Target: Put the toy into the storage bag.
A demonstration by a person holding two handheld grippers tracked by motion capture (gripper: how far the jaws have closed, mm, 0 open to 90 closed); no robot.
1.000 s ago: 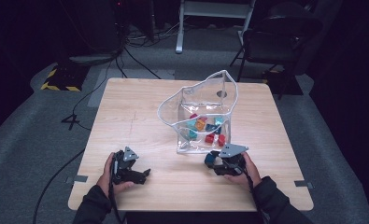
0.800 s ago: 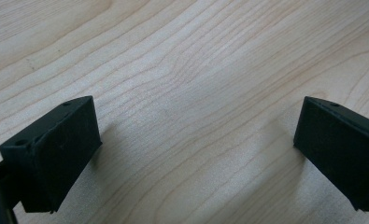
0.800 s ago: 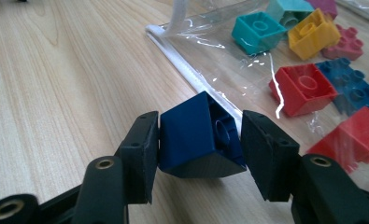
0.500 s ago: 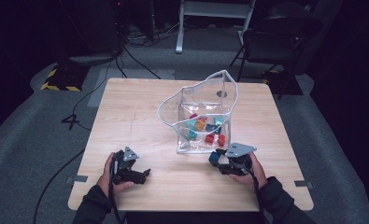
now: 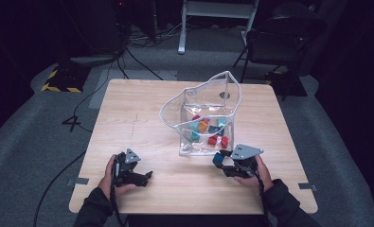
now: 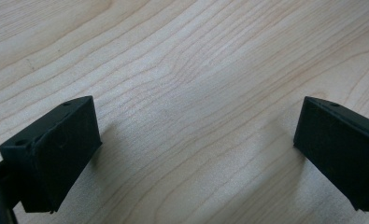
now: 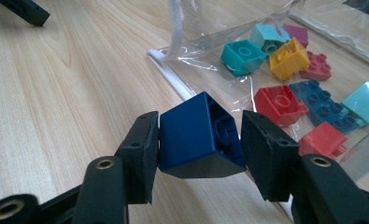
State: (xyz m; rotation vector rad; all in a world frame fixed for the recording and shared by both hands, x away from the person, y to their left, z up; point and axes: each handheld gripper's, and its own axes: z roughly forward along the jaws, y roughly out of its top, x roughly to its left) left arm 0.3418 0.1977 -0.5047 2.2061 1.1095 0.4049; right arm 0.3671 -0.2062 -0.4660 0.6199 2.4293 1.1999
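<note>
My right gripper (image 7: 198, 140) is clamped on a blue brick (image 7: 198, 135), lifted a little above the table (image 5: 142, 123), just beside the clear bag (image 5: 201, 101) with more bricks inside. My left gripper (image 6: 196, 140) rests on the wood, jaws wide apart, nothing between them.

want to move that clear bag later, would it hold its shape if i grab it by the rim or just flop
The clear bag would probably flop: its thin film looks creased and its rim bows unevenly. The white edging may stiffen the mouth a little. The loose bricks inside would likely slide together at the bottom and pull it down when lifted.
</note>
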